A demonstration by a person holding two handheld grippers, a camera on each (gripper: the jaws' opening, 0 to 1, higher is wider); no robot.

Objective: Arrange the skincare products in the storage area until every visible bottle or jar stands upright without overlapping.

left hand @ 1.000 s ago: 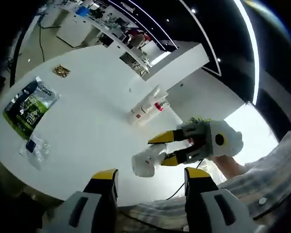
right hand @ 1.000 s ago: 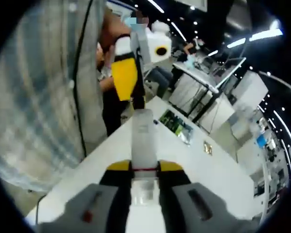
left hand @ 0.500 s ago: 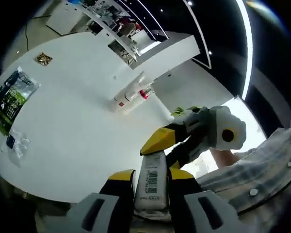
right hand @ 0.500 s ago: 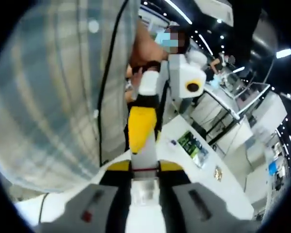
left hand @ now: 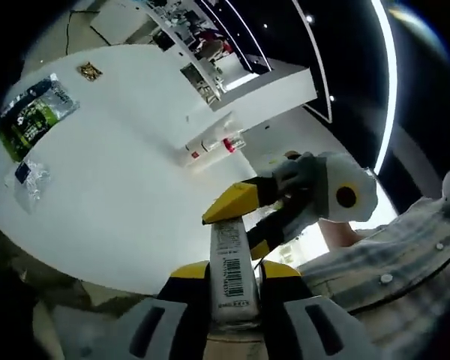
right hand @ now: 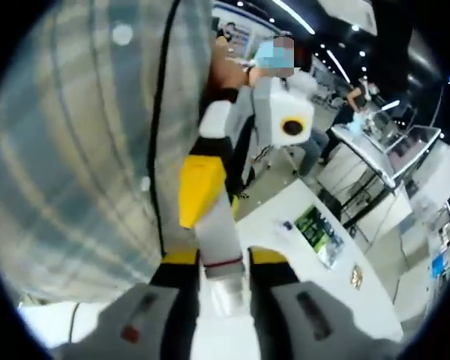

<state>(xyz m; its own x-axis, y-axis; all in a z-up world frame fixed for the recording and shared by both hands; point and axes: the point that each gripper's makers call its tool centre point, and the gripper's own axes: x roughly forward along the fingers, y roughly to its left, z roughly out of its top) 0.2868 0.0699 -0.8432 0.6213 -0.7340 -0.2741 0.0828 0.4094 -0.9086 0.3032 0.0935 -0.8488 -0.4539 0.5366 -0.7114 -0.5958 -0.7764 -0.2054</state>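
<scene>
Presently both sets of jaws are clamped on one white tube [left hand: 233, 270]: the left gripper [left hand: 233, 279] grips its barcoded end, the right gripper [right hand: 219, 264] the other, tube held in the air above the white table [left hand: 120, 180]. Farther off, bottles [left hand: 212, 144] lie flat on that table, near a green packet [left hand: 31, 118].

Left gripper view: a tube [left hand: 232, 271] sits between both hand-held grippers, above the tabletop [left hand: 112, 187] near edge. Bottles [left hand: 214, 145] lie at the far edge. A packet [left hand: 31, 117] lies far left, a small sachet [left hand: 28, 174] nearer.
</scene>
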